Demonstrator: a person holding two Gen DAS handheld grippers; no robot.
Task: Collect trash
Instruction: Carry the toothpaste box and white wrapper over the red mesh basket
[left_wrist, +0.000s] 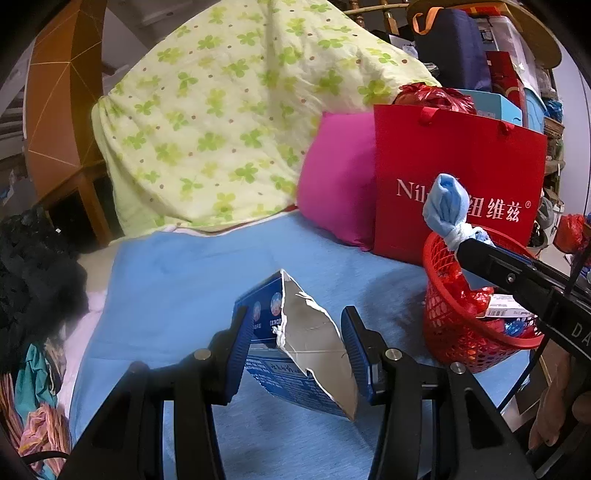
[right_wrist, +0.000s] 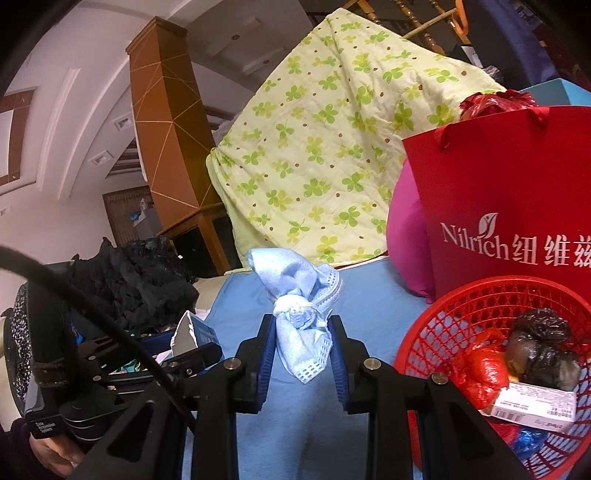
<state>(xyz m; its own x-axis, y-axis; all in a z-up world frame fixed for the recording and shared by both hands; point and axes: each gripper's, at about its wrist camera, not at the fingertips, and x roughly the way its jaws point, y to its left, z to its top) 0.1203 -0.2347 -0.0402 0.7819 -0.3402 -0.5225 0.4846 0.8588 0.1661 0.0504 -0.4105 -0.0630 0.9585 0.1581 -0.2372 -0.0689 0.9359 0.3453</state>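
My left gripper (left_wrist: 295, 350) is shut on a torn blue carton with a silver lining (left_wrist: 306, 343), held above the blue sheet. In the right wrist view my right gripper (right_wrist: 301, 354) is shut on a knotted, bundled light-blue face mask (right_wrist: 299, 295). The same mask (left_wrist: 447, 203) shows in the left wrist view, held just above the rim of the red mesh basket (left_wrist: 439, 258). The red basket (right_wrist: 450, 314) sits low right and holds a red plastic bag, a dark bag and a white box. The carton (right_wrist: 190, 328) and the left gripper show at the lower left of the right wrist view.
A red paper shopping bag (left_wrist: 458, 177) stands behind the basket beside a pink cushion (left_wrist: 336, 181). A clover-print quilt (left_wrist: 229, 122) is heaped at the back. Black clothes (left_wrist: 33, 266) lie at the left edge of the blue sheet (left_wrist: 184, 280).
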